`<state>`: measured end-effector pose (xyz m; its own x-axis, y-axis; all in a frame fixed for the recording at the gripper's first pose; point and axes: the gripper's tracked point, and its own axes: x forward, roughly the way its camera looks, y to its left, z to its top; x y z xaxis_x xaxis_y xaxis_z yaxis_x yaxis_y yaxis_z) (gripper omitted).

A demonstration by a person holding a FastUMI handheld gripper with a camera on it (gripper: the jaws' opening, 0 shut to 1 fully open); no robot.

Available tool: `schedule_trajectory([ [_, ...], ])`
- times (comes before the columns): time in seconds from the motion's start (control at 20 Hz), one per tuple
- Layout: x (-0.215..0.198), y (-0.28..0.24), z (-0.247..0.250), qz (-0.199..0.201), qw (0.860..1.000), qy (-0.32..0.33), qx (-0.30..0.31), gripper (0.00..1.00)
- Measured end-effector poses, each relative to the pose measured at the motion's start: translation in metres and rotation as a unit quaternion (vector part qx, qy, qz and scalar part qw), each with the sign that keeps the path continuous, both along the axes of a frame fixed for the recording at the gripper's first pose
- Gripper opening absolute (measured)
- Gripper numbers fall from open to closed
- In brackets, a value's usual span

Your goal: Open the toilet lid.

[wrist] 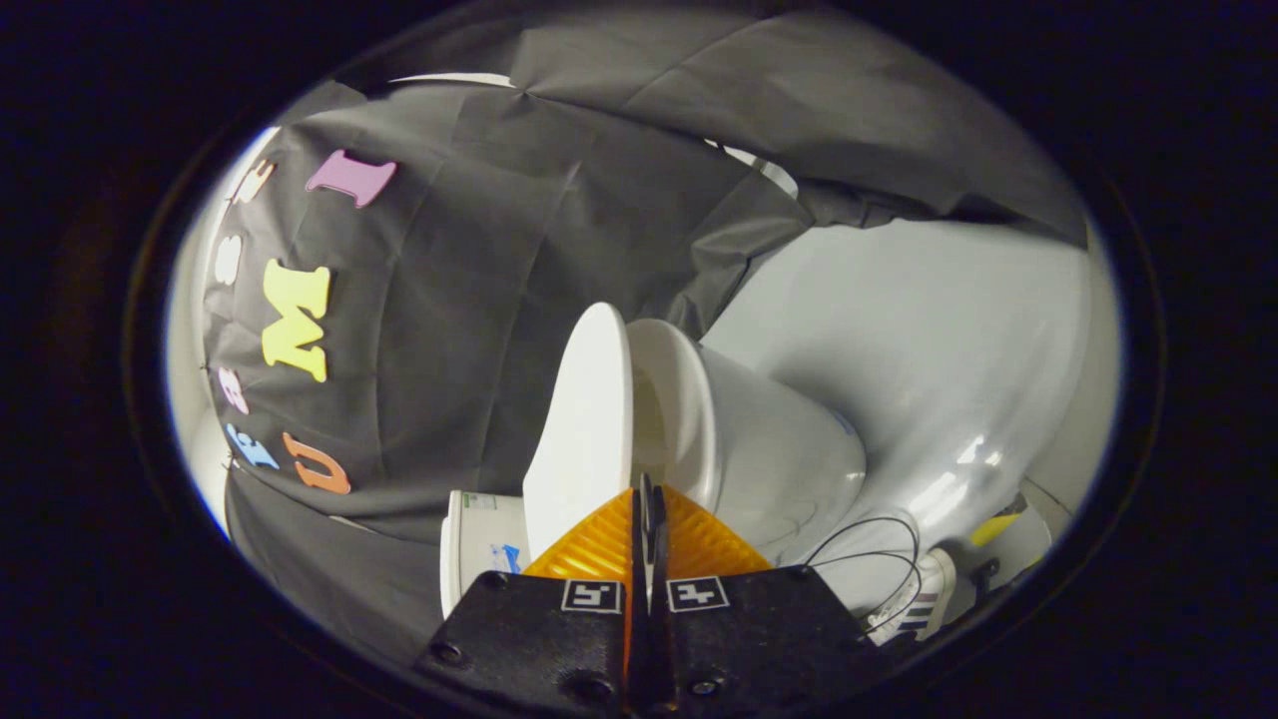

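The toilet lid (584, 429) stands raised clear of the seat (679, 409) and bowl (789, 459), just ahead of the fingertips. The hand-held gripper (647, 499) is fully closed, fingers pressed together, gripping nothing. A shoe (919, 599) rests on the floor (929, 340) beside the bowl.

your gripper cam rolled sideways, looking along closed fingers (647, 519), close on toilet (699, 419), booth wall (479, 300) behind

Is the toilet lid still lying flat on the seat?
No, the toilet lid is raised clear of the seat, and the tongs sit closed at the gap between them.
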<state>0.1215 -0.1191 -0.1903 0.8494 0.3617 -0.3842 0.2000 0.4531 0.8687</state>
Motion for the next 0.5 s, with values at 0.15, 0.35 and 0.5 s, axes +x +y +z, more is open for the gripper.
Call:
schedule_trajectory([
  [0.15, -0.001, 0.003, 0.015, -0.001, 1.000, -0.012, -0.009, 0.04],
  [0.35, -0.008, 0.010, 0.037, 0.003, 0.999, -0.032, -0.022, 0.04],
  [0.5, -0.007, 0.018, 0.048, 0.002, 0.999, -0.039, -0.026, 0.04],
])
